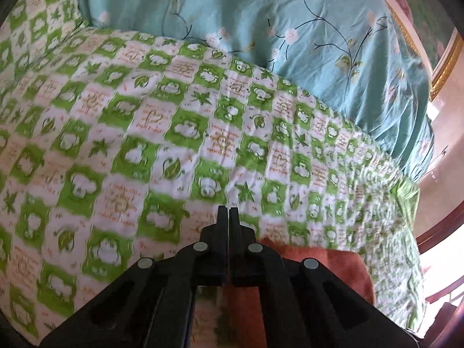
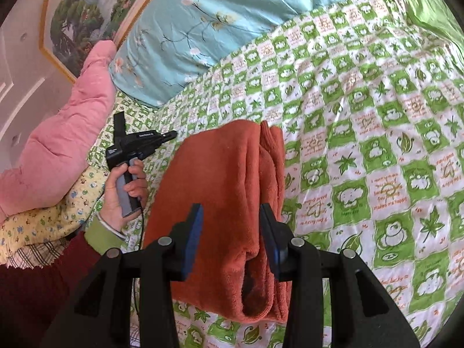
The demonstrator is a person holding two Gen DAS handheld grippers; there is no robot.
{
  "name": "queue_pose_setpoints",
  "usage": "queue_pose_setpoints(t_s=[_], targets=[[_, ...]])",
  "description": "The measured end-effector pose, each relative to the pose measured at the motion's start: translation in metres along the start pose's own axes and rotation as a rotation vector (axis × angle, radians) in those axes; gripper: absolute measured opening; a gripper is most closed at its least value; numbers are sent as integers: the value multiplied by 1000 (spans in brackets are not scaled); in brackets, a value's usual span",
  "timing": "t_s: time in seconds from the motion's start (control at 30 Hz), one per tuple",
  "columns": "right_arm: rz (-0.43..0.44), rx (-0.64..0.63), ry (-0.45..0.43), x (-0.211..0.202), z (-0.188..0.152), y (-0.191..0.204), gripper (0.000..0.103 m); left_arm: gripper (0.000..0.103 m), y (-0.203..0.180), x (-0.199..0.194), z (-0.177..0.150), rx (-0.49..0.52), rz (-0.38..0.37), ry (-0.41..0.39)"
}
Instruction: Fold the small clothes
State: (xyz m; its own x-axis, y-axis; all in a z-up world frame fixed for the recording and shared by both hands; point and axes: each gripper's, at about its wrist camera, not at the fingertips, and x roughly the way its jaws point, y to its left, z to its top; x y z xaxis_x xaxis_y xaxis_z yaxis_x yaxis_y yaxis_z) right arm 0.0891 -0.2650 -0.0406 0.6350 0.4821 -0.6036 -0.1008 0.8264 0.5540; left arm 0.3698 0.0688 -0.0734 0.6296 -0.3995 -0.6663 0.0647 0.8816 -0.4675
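An orange-red fleece garment [image 2: 226,174] lies folded in a long stack on the green-checked bed sheet [image 2: 362,145]. My right gripper [image 2: 231,207] hovers over its near half, open; the blue pads stand either side of it and do not press the cloth. In the left wrist view my left gripper [image 1: 228,211] is shut with nothing between its fingers, over the sheet [image 1: 130,133], and a corner of the garment [image 1: 333,269] shows just below and to its right. The right wrist view shows the left gripper [image 2: 169,136] in a hand [image 2: 127,194], left of the garment.
A light blue floral quilt [image 1: 261,14] [image 2: 188,29] is heaped along the far side of the bed. A pink padded garment [image 2: 66,133] and a yellow printed cloth [image 2: 58,211] lie at the left. A framed picture [image 2: 84,8] hangs behind. A wooden bed edge [image 1: 438,232] runs along the right.
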Motion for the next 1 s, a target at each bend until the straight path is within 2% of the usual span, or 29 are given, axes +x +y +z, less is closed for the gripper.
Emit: queue_pose_setpoints(t_s=[0.07,0.17,0.27,0.33,0.47,0.53,0.6,0.63,0.67,0.7,0.8,0.87,1.0], targets=[[-7,8,8,3,1,0,41,3,3,-11,-8,-22,-36,6],[-28,8,19,10,7,1,41,5,-5,-34,-33,-5,-32,27],[-40,-14,44,24,18,5,41,21,-19,-61,-67,28,-30,41],[-41,-31,66,37,25,7,41,42,-29,-77,-94,54,-15,40],[-81,-59,115,62,33,7,41,52,-42,-93,-130,120,75,40],[-98,-63,142,75,35,4,41,58,-43,-91,-142,129,86,66],[-120,-59,179,89,35,1,41,58,-42,-85,-148,116,89,95],[-115,-53,191,93,35,0,29,58,-42,-81,-150,110,94,110],[-103,-50,200,95,35,-1,7,58,-41,-80,-151,104,93,115],[-96,-46,201,93,36,0,10,58,-42,-79,-151,102,88,121],[-30,-42,108,62,47,9,9,57,-49,-78,-152,129,106,128],[-30,-45,73,45,48,11,9,54,-54,-75,-156,138,98,147],[-107,-12,131,60,31,-15,9,50,-58,-65,-165,151,107,183]])
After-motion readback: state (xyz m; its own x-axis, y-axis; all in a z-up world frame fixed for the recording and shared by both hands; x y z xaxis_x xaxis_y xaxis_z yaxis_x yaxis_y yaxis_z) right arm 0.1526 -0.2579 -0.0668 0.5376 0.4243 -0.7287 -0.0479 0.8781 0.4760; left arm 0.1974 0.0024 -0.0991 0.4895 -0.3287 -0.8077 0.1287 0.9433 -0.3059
